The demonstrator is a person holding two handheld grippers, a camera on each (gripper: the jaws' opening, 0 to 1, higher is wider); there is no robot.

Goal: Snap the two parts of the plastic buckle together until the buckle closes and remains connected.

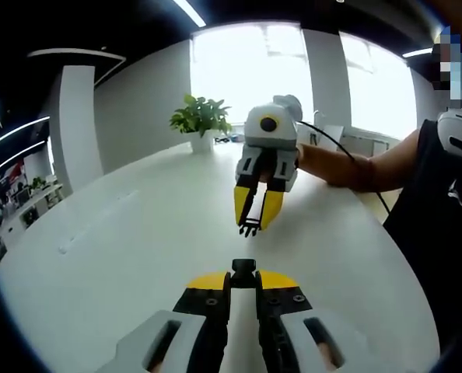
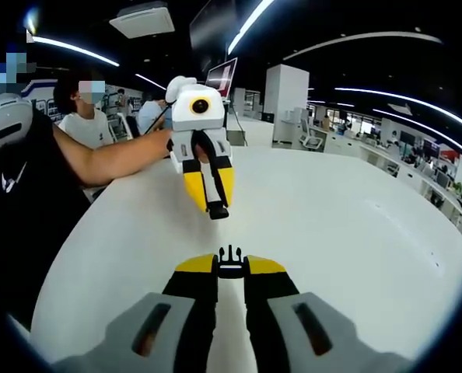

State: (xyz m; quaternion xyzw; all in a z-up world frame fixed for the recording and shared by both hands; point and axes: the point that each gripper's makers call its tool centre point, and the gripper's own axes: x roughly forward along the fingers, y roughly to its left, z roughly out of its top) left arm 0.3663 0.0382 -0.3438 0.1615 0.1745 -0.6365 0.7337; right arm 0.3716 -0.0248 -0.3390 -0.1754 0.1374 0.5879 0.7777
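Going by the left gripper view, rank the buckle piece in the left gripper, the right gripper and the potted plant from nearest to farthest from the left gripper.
1. Buckle piece: in the left gripper, at its tips.
2. Right gripper: facing it above the table, mid-distance.
3. Potted plant: far end, by the window.

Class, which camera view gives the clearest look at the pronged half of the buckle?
The right gripper view: the pronged half sits close, prongs up, in the right gripper. In the left gripper view it is small, hanging from the far gripper.

Open-plan office, large white round table as landmark, potted plant at its far edge before bright windows, desk rows with chairs beyond it, linear ceiling lights, ceiling air unit, seated people beside it
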